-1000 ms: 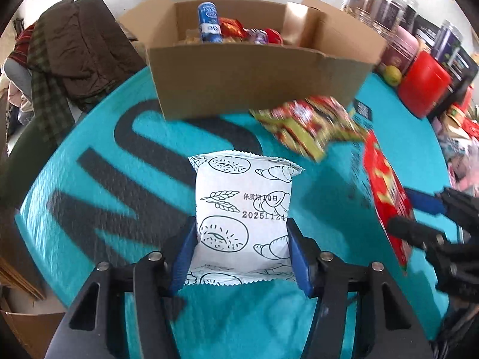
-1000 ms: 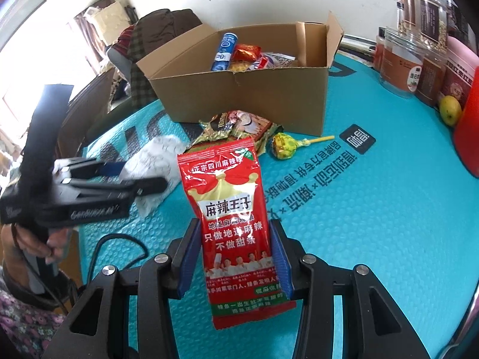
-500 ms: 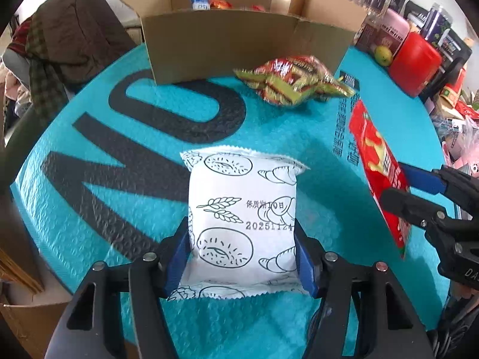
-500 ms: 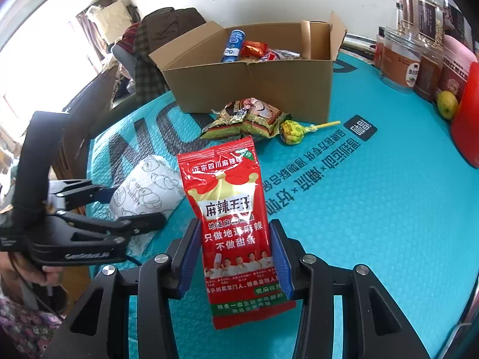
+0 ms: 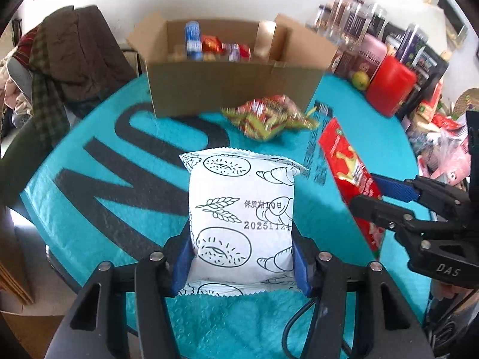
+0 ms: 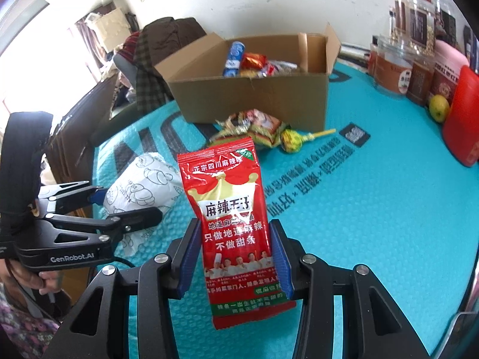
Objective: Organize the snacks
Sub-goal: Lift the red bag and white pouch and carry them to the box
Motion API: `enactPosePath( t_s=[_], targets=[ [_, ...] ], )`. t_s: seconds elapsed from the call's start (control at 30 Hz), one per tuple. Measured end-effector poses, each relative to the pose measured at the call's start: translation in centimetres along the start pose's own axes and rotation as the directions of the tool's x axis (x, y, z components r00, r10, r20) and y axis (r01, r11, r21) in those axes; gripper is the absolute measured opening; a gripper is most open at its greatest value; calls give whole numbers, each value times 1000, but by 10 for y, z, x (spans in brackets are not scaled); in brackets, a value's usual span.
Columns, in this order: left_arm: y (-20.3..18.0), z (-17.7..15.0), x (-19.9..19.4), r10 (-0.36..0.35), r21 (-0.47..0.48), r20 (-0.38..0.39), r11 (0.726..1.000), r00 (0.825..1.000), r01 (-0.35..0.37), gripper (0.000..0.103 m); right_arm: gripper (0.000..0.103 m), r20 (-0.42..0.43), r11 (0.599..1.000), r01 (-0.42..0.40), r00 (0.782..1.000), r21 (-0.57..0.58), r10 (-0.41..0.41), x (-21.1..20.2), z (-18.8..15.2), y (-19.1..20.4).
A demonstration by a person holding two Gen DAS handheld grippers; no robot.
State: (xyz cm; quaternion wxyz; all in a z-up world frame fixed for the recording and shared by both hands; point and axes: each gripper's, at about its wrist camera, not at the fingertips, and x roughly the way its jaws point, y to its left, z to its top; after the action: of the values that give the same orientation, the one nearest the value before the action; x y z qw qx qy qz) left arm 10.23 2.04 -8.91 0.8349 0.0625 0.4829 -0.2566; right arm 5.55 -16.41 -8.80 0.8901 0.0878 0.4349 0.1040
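Left hand-held gripper [image 5: 241, 264] has just been squeezing tighter on the white pouch [image 5: 241, 221]; right hand-held gripper [image 6: 235, 261] clamps the red packet [image 6: 232, 227]. Both hang above the counter [image 6: 389, 209], short of the box [image 6: 254, 95]. I'd clear its front wall before letting go.

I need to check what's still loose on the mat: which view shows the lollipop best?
The right wrist view. The lollipop, yellow-green with a yellow stick, lies in plain sight on the teal mat, beside the snack packets before the cardboard box. In the left wrist view I cannot make it out among those blurred packets.
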Motion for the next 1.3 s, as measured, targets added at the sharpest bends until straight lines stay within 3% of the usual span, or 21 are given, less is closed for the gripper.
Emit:
enactPosePath(
  t_s=[0.3, 0.63, 1.07, 1.3],
  targets=[
    [-7, 29, -38, -30, 13, 138, 1000, 990, 28, 55, 45, 84, 1000, -5, 996, -28, 8, -31, 27, 10],
    [-17, 65, -75, -35, 42, 287, 999, 957, 24, 55, 45, 203, 997, 5, 979, -79, 11, -65, 63, 15],
    [-26, 118, -96, -45, 67, 412, 998, 910, 19, 55, 45, 327, 988, 64, 945, -138, -15, -86, 115, 14],
    [-23, 150, -89, -49, 73, 440, 997, 897, 18, 55, 45, 370, 985, 90, 929, -147, -29, -83, 144, 8]
  ],
)
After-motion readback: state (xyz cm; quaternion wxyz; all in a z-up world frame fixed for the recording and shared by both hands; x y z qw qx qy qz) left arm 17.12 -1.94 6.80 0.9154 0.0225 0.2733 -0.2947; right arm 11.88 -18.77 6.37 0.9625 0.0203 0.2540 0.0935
